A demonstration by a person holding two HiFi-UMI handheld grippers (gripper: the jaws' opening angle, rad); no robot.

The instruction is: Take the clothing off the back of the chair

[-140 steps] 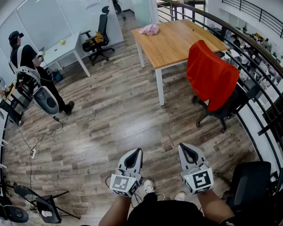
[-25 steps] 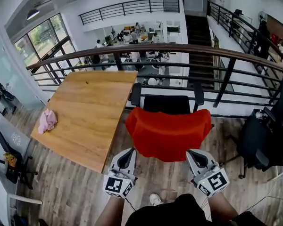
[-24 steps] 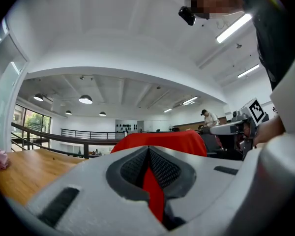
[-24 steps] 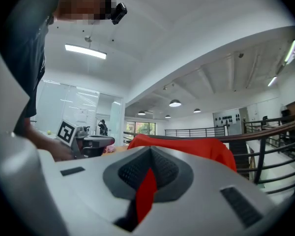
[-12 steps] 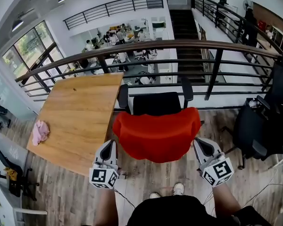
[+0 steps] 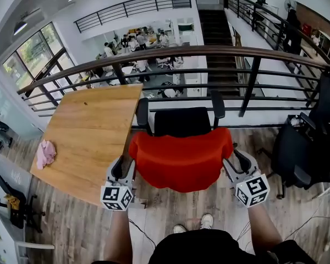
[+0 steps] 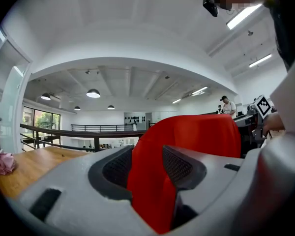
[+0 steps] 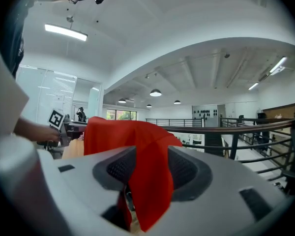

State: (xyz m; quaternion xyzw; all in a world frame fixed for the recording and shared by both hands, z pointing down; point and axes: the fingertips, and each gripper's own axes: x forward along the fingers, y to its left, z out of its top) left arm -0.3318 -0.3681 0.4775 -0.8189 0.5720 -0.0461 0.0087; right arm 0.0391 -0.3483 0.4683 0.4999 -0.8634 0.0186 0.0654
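Note:
A red garment [image 6: 179, 158] hangs over the back of a black office chair [image 6: 181, 121] straight ahead of me. My left gripper [image 6: 124, 168] is at the garment's left edge and my right gripper [image 6: 239, 161] at its right edge. Both point roughly level. In the left gripper view the red cloth [image 7: 196, 132] runs between the jaws of the left gripper [image 7: 147, 166], which are opening. In the right gripper view a fold of the cloth [image 8: 118, 132] hangs between the jaws of the right gripper [image 8: 150, 173], also opening. I see no clear pinch on either side.
A wooden table [image 6: 88, 136] stands left of the chair with a pink cloth [image 6: 45, 153] on it. A dark railing [image 6: 209, 51] runs behind the chair. Another black chair [image 6: 302, 153] stands at the right. My feet show on the wood floor below.
Both grippers have moved forward and slightly down to the two sides of the chair back. Their jaws, shut before, now stand apart around the garment's edges.

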